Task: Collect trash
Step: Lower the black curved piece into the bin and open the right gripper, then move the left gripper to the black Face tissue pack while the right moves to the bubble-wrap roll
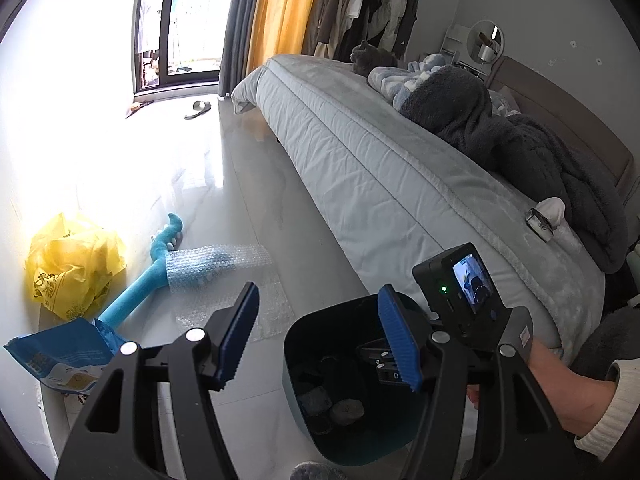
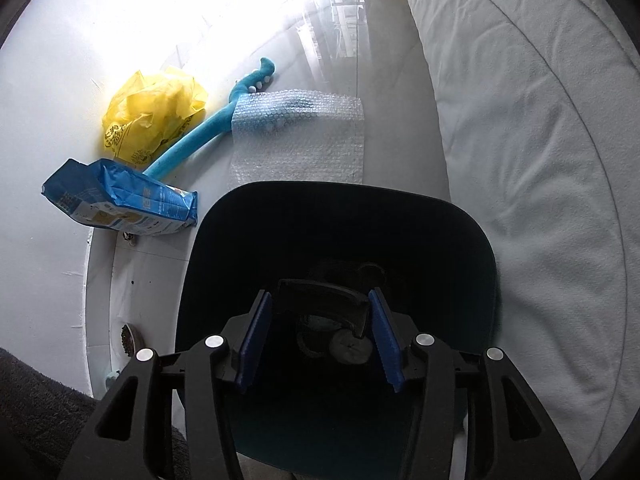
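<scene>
Fig.: my right gripper (image 2: 320, 336) hangs over the bin (image 2: 472, 216), fingers parted, nothing clamped. Left gripper (image 1: 316, 336), fingers parted, empty, is nearer the bubble wrap (image 1: 224, 268) lying fwd-left, long axis crosswise.

Glossy pale floor tiles (image 1: 240, 208) mirror the window light beside the bed (image 1: 360, 168), whose quilted cloth cover looks matt and softly creased. Near the bed's foot side lie clear bubble wrap (image 2: 298, 136), a crinkled yellow plastic bag (image 2: 154, 114) and a shiny blue foil-like pouch (image 2: 120, 196). The dark bin (image 2: 340, 220) looks smooth plastic; a fuzzy grey blanket (image 1: 500, 140) tops the bed.
</scene>
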Demonstrator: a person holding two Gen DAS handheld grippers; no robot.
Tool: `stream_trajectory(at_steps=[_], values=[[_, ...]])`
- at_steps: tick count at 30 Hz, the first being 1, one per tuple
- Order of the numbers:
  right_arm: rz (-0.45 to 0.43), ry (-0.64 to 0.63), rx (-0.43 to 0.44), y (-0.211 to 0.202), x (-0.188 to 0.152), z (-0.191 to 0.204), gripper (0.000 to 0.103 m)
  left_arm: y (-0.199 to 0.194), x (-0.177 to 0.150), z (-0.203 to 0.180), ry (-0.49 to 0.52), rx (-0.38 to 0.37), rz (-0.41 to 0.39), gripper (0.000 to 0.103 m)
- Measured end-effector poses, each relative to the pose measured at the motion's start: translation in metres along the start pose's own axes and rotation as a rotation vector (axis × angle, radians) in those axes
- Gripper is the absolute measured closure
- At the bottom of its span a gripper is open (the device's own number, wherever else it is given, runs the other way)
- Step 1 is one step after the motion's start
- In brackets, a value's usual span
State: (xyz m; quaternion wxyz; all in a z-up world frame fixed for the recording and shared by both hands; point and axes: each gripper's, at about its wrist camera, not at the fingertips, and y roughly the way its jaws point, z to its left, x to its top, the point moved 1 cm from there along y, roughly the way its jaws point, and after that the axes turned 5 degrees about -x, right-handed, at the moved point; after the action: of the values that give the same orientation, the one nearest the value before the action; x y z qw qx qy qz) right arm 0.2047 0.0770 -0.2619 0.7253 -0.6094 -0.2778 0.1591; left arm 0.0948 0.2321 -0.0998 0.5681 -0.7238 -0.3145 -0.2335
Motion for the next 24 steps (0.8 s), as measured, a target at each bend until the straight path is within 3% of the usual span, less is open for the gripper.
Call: stream_trajectory(at_steps=[5,11,15,19,24], values=[[-0.002,0.000,-0.006,-0.005,-0.004,-0.007,0.037,-0.014,0.011,-0.006,-0.016,-0.020,-0.065,0.039],[-0.022,0.001,-0.013,-0.017,-0.010,-0.020,0.033,-0.031,0.023,-0.017,-0.021,-0.022,-0.143,0.039],[-0.082,0.024,0.030,-0.038,-0.010,-0.029,0.032,-0.039,0.035,-0.026,-0.029,-0.030,-0.189,0.037],[-0.149,-0.001,0.044,-0.064,-0.010,-0.029,0.030,-0.040,0.042,-0.038,0.025,0.004,-0.215,0.033],[-0.214,-0.028,0.045,-0.090,-0.013,-0.034,0.030,-0.042,0.051,-0.053,0.014,-0.027,-0.244,0.027]])
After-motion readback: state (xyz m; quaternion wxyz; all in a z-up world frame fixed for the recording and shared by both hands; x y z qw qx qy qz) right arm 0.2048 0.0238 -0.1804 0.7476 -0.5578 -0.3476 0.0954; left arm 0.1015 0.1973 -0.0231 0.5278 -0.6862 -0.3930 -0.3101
